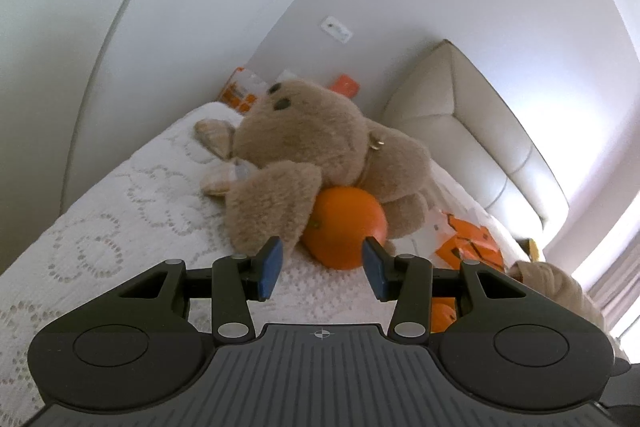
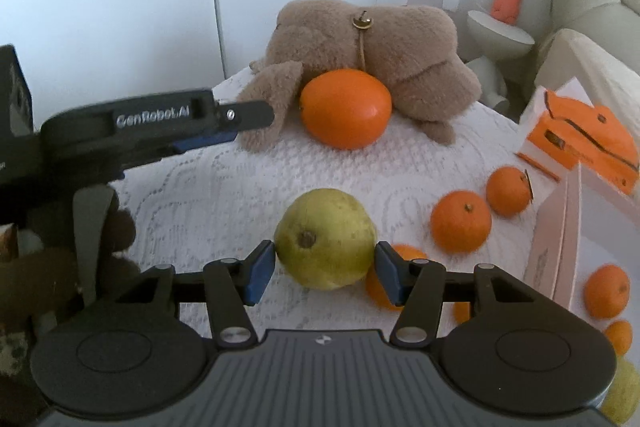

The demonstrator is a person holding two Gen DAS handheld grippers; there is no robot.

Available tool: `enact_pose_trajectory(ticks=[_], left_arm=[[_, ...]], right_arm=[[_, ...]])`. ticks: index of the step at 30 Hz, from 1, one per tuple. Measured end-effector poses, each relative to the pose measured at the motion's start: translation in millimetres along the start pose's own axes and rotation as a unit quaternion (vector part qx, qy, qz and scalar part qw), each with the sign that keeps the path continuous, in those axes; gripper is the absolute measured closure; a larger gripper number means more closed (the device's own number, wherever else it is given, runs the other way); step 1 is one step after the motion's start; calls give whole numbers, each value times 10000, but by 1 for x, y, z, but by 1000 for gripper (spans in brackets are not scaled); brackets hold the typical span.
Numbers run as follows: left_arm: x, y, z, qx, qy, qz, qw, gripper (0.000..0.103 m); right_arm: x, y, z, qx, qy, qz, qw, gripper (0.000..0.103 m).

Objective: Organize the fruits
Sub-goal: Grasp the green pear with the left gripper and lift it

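Task judged partly done: two oranges seen inside white box. Large orange against plush toy, framed by spread left gripper, ungrasped. Pear bracketed by right gripper; pinch contact cannot be told. Loose tangerines left on bedspread.

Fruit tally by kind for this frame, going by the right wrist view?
Large orange: 1
Small oranges: 5, two of them in the box; an orange sliver low in view may be a sixth
Yellow-green fruits: 2, one cut off at the frame's edge
Total: 8
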State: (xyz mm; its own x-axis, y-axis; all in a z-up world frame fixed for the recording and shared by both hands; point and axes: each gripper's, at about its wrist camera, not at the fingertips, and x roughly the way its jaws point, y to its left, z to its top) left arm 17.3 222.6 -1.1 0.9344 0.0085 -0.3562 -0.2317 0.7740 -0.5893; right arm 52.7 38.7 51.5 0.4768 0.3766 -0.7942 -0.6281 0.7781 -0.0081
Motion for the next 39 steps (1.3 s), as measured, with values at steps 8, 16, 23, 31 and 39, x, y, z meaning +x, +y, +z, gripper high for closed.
enact_pose_trajectory(ticks=[8,16,23,31,39], left_arm=[[-20,-39,-4,1037,270,-426,9933,55],[-54,-93,-41,2915,600,-101,9546,54],[-66,-124,-81,3959,763,149,9150,53],[-42,-141,-96,4329,663,649,8967,51],[-29,-133,-80,4130,702,826,9043,46]], right_arm=[[-31,-17,-47,653,-617,439,9950,37],[-46,-31,-101,814,-1024,-139,9913,37],[-44,-64,-127,1397,-1145,-5,9836,36],[-41,-75,-132,1730,-1156,191,9779,28],[-40,-70,-133,1613,-1098,137,9807,24]])
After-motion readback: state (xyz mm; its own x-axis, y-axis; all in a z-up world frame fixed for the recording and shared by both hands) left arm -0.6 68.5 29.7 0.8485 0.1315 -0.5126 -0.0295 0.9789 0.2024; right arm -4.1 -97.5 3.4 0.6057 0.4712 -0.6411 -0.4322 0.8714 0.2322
